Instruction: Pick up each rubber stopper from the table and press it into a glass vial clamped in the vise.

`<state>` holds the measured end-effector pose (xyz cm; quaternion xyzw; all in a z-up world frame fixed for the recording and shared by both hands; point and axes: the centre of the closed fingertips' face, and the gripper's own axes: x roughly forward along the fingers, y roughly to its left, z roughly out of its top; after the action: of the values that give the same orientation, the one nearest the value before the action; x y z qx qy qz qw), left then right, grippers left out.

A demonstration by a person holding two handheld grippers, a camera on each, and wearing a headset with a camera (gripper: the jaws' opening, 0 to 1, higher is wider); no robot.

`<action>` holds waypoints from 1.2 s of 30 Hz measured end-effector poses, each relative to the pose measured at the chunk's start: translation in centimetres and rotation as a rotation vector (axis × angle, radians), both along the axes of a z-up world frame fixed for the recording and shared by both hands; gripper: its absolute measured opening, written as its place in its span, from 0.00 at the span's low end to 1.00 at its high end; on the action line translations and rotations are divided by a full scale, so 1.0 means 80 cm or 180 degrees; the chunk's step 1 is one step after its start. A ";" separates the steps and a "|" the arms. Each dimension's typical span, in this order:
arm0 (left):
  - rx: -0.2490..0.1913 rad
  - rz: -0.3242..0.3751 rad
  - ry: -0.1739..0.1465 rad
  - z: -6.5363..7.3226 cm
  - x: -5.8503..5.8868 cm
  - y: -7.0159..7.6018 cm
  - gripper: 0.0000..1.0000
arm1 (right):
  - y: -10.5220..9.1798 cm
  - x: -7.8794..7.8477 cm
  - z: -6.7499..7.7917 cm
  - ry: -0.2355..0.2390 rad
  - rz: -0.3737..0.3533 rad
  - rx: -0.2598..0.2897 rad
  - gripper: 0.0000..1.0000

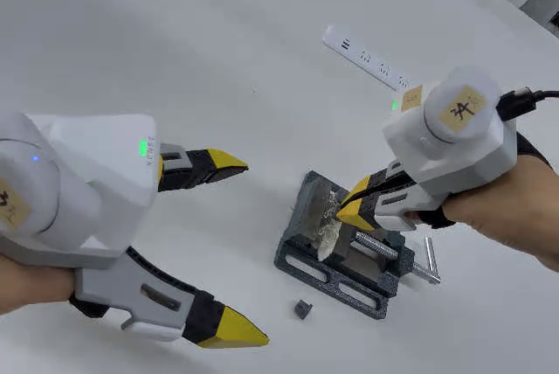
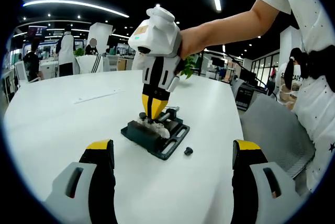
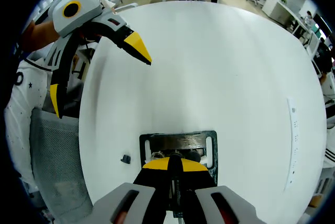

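1. Head view: the left hand-held gripper (image 1: 240, 247) is released, jaws wide over bare surface (image 1: 175, 59). The right hand-held gripper (image 1: 354, 212) is clenched at the vise (image 1: 336, 282). We cannot tell whether it grips anything.
2. Left gripper view: one rubber stopper (image 2: 188, 151) lies just beside the vise (image 2: 162, 140), with open surface all round.
3. Right gripper view: we see the stopper (image 3: 125, 158) left of the vise (image 3: 178, 143), near the surface's edge.

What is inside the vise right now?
Pale, glassy material sits in the gap of the vise; separate vials cannot be made out. The shut right gripper covers the spot under its tips, hiding whatever is there.
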<state>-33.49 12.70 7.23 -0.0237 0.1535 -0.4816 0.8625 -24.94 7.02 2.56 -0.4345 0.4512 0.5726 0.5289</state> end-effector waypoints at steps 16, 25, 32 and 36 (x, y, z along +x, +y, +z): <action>0.0008 -0.0005 0.0000 0.000 0.000 0.001 0.93 | 0.000 -0.004 0.001 0.0093 -0.0005 -0.0073 0.01; -0.0005 -0.0013 -0.0015 0.002 0.001 -0.001 0.93 | -0.001 -0.003 0.001 0.0018 0.0047 -0.0108 0.00; -0.0004 0.0001 -0.0012 0.002 0.001 0.001 0.92 | -0.001 -0.002 0.000 0.0034 0.0014 -0.0104 0.00; 0.0001 0.0005 -0.0012 0.002 0.001 0.002 0.92 | 0.000 -0.002 0.000 0.0022 0.0020 -0.0102 0.00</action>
<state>-33.38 12.83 7.38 -0.0227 0.1520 -0.4809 0.8632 -25.06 7.00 2.52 -0.4425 0.4608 0.5684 0.5184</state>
